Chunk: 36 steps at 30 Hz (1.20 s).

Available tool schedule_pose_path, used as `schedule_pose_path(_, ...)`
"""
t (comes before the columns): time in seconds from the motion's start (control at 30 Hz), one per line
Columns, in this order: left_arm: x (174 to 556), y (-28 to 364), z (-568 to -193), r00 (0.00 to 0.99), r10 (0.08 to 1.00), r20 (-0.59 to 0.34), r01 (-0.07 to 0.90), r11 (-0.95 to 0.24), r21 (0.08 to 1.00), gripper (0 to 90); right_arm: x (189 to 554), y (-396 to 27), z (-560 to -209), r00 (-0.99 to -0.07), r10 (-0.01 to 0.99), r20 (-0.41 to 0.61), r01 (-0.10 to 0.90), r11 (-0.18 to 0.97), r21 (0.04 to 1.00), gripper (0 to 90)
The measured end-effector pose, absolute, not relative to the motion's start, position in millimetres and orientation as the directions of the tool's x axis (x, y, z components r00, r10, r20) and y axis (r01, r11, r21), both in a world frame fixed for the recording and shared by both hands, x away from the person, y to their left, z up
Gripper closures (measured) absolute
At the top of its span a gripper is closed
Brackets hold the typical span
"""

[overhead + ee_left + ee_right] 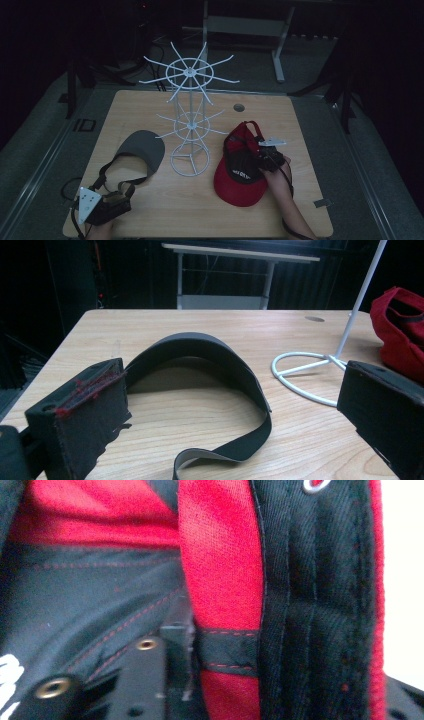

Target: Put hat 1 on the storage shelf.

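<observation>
A red and black cap (240,182) lies upside down on the right of the wooden table (200,210), and my right gripper (265,157) sits on its open side. Seen from the right gripper, the jaws are closed on a fold of the cap's (220,555) red and black fabric, the right gripper (287,680) pressed into it. A grey visor (145,150) lies at the left, its strap looping toward my left gripper (120,194). That left gripper (232,377) stands open, with the visor (200,352) just ahead of its jaws and untouched.
A white wire rack (190,100) with two tiers of spokes stands mid-table between visor and cap; its ring base (305,375) lies right of the visor. A cable hole (239,107) is at the back. Dark floor and a table frame lie beyond.
</observation>
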State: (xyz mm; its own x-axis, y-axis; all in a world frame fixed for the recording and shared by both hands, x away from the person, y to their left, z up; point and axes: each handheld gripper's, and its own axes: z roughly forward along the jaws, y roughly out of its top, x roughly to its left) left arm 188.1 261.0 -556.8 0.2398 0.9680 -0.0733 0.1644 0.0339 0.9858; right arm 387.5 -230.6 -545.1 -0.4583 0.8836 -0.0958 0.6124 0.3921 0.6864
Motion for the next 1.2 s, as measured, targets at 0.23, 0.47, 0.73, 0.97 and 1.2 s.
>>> schedule_pose_path(0.23,188.1,260.3,-557.0,0.242,0.967,-0.078,0.169,0.037,0.985,0.5,386.2,-227.2,-546.0,-0.503,0.855,-0.127,0.593,0.448,0.67,88.8)
schedule_pose_path(0.47,188.8,260.6,-557.1,0.25,0.963,-0.097,0.177,0.053,0.983,0.5,378.6,-234.3,-524.1,-0.484,0.866,-0.129,0.534,0.409,0.74,89.0)
schedule_pose_path(0.73,188.9,259.0,-557.0,0.257,0.962,-0.097,0.191,0.048,0.98,0.5,368.0,-242.8,-491.4,-0.467,0.879,-0.097,0.485,0.347,0.803,89.1)
schedule_pose_path(0.97,189.3,258.2,-556.8,0.255,0.962,-0.099,0.198,0.048,0.979,0.5,359.4,-249.1,-463.3,-0.459,0.886,-0.069,0.446,0.296,0.845,89.2)
schedule_pose_path(1.2,189.2,257.5,-556.2,0.259,0.961,-0.101,0.208,0.047,0.977,0.4,349.3,-252.3,-439.5,-0.459,0.886,-0.061,0.402,0.268,0.876,89.2)
